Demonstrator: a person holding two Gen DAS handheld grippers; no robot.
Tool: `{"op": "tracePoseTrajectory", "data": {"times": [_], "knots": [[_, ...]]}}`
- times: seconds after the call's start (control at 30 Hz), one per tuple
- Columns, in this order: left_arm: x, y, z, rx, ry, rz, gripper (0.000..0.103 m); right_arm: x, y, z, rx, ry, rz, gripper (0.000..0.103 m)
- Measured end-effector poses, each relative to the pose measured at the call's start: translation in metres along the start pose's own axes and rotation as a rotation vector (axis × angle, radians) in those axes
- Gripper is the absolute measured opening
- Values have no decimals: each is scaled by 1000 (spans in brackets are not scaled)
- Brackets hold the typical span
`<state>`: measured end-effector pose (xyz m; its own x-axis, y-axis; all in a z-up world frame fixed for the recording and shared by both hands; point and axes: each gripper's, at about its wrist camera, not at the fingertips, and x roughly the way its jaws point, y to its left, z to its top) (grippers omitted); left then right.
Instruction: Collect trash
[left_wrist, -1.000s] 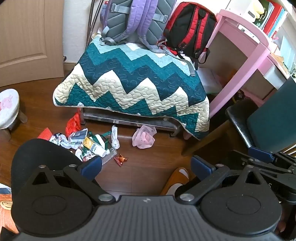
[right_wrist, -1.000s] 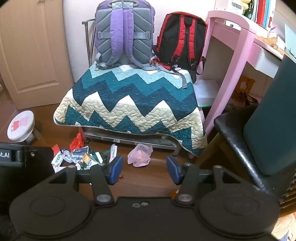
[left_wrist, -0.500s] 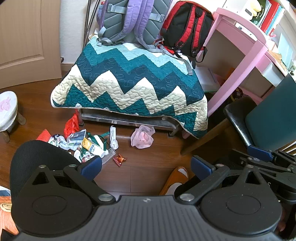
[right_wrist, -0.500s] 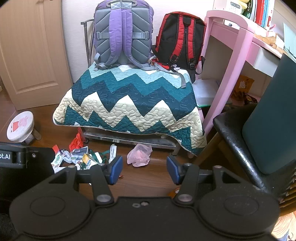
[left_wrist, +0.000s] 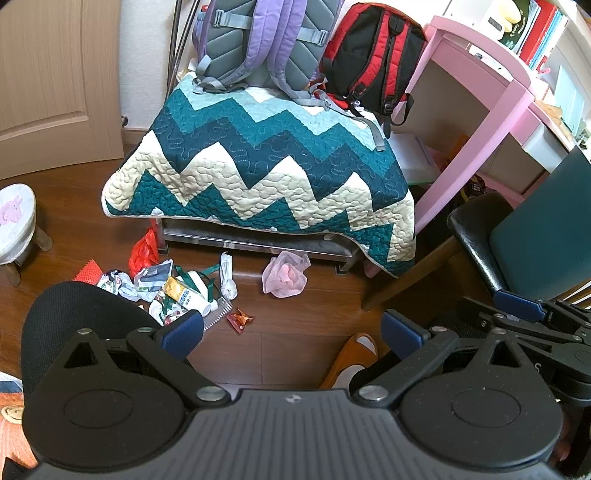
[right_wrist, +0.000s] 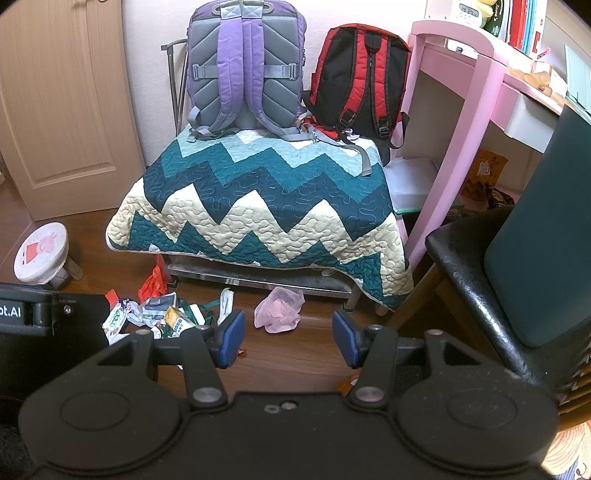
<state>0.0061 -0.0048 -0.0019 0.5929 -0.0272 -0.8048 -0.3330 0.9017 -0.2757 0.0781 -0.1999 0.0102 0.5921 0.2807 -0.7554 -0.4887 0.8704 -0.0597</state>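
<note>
**Two open claws above a floor of litter**

At the far left of the left wrist view we see one small round stool (left_wrist: 14, 218). Lower left of centre lies the trash pile (left_wrist: 173, 284), a heap of crumpled wrappers on the wood floor; we cannot count its pieces exactly. Just right of it lies one small red wrapper (left_wrist: 240, 319), and further right one pink crumpled bag (left_wrist: 284, 275), apart from the pile.

Our left gripper (left_wrist: 291, 328) is spread wide with nothing in it. Our right gripper (right_wrist: 288, 338) is also parted and empty.

Above centre, one zigzag quilt (right_wrist: 258, 206) covers a low frame and carries two backpacks: one purple-grey (right_wrist: 245, 70) and one red-black (right_wrist: 360, 74). At the right stand one pink desk (right_wrist: 458, 92) and one dark chair (right_wrist: 517, 266).
</note>
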Motion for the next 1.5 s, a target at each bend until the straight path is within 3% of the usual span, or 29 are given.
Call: {"op": "tracePoseTrajectory", "data": {"times": [1.5], "knots": [[6, 12, 10, -20, -5, 6, 103, 4, 0, 5, -6, 5, -3, 52]]}}
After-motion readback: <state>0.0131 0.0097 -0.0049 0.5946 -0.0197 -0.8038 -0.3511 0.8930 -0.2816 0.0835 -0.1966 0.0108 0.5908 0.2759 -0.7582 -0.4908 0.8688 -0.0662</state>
